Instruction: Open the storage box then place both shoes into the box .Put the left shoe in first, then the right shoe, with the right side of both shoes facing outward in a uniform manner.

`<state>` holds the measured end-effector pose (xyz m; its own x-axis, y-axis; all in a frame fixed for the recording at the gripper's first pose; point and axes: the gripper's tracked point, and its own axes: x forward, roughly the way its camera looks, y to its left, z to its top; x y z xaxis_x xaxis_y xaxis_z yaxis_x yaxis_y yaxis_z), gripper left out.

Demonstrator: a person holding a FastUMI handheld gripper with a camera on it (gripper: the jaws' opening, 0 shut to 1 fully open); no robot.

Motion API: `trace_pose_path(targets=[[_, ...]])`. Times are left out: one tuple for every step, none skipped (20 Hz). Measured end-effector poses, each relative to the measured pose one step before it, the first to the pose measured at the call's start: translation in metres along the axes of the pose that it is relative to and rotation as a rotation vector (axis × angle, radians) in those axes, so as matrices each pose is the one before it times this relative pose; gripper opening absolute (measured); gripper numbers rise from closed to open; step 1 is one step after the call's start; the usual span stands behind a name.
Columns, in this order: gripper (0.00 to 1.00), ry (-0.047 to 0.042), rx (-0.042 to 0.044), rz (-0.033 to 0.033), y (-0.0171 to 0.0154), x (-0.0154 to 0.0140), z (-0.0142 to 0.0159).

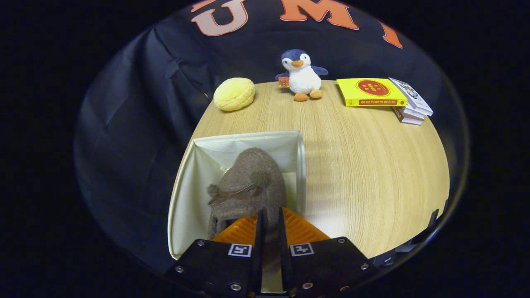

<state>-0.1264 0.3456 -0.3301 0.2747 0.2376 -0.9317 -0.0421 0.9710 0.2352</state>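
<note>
1. Work surface: a light wood-grain table (pixel 364 174) stands against a dark cloth wall.
2. Far left of the table, near the wall: a round yellow plush bun (pixel 234 94) rests on the surface, well apart from the box.
3. Near left: the storage box (pixel 186 194) is open at the top, with pale cream walls and lining visible. It sits at the left edge of the table, directly ahead of and below the fingers.
4. Inside the box opening: a grey-brown fuzzy shoe (pixel 252 182) extends away from the fingers, its rounded toe end toward the far wall of the box. A small pompom and a dark bow-like trim show on its upper. Whether the sole rests on the box floor cannot be determined.
5. Centre foreground: the gripper (pixel 270 219) has its two fingers drawn close together, with a thin piece of the shoe's near edge pinched in the narrow gap between them. Both fingers press on that edge. The shoe body lies just ahead of the fingertips and slightly to their left.
6. Centre rear: a plush penguin (pixel 301 74) sits upright at the far edge of the table, beyond the box and fingers.
7. Right rear: a yellow book (pixel 370 93) lies flat, partly on top of a small stack of white books (pixel 412 105) just beside it. Both are well apart from the box.
</note>
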Motion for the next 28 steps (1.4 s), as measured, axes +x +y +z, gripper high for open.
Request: trace_pose_path(targets=[[0.21,-0.00302,-0.00568,0.00947,0.00025,-0.00292,-0.00047],[0.23,-0.00116,-0.00308,0.00866,-0.00129,-0.00248,-0.00199],[0.25,-0.00105,0.00170,0.00919,-0.00186,-0.00397,0.00031],[0.26,-0.00608,0.00325,0.00847,-0.00320,-0.00531,0.00193],[0.29,-0.01309,0.00313,0.00652,-0.00443,-0.00579,0.00330],[0.30,-0.01607,0.00155,0.00638,-0.00500,-0.00657,0.00515],[0.32,-0.01940,-0.00081,0.00678,-0.00517,-0.00670,0.00531],[0.33,-0.02524,-0.00175,0.00610,-0.00540,-0.00710,0.00790],[0.37,-0.02602,-0.00553,0.00538,-0.00541,-0.00775,0.00643],[0.39,-0.02753,-0.00896,0.00507,-0.00585,-0.00766,0.00766],[0.44,-0.03121,-0.01263,0.00512,-0.00676,-0.00837,0.00842],[0.47,-0.03546,-0.01226,0.00310,-0.00833,-0.00681,0.00832],[0.52,-0.03885,-0.01002,0.00547,-0.00687,-0.00782,0.00908],[0.55,-0.04146,-0.00679,0.00306,-0.00830,-0.00829,0.01036],[0.59,-0.03947,-0.00540,0.00091,-0.00931,-0.00771,0.01042],[0.60,-0.04277,-0.00564,-0.00242,-0.00994,-0.00898,0.00972],[0.64,-0.04332,-0.00730,-0.00877,-0.01262,-0.00733,0.01194],[0.65,-0.04471,-0.00580,-0.01166,-0.01327,-0.00803,0.01149],[0.68,-0.04227,-0.00401,-0.01339,-0.01431,-0.00690,0.01177],[0.70,-0.04007,-0.00558,-0.01359,-0.01399,-0.00663,0.01032],[0.73,-0.04443,-0.00783,-0.01704,-0.01510,-0.00610,0.01265],[0.74,-0.04715,-0.01218,-0.01879,-0.01455,-0.00784,0.01341],[0.77,-0.04002,-0.00696,-0.01746,-0.01472,-0.00684,0.01809],[0.79,-0.03797,-0.00335,-0.01981,-0.01171,-0.00531,0.01278],[0.82,-0.03412,-0.00073,-0.01729,-0.01303,-0.00556,0.01134],[0.83,-0.03507,0.00254,-0.01625,-0.01098,-0.00491,0.01073],[0.85,-0.03515,-0.00145,-0.01323,-0.01132,-0.00413,0.01106],[0.87,-0.03533,-0.00454,-0.01206,-0.00978,-0.00379,0.00962]])
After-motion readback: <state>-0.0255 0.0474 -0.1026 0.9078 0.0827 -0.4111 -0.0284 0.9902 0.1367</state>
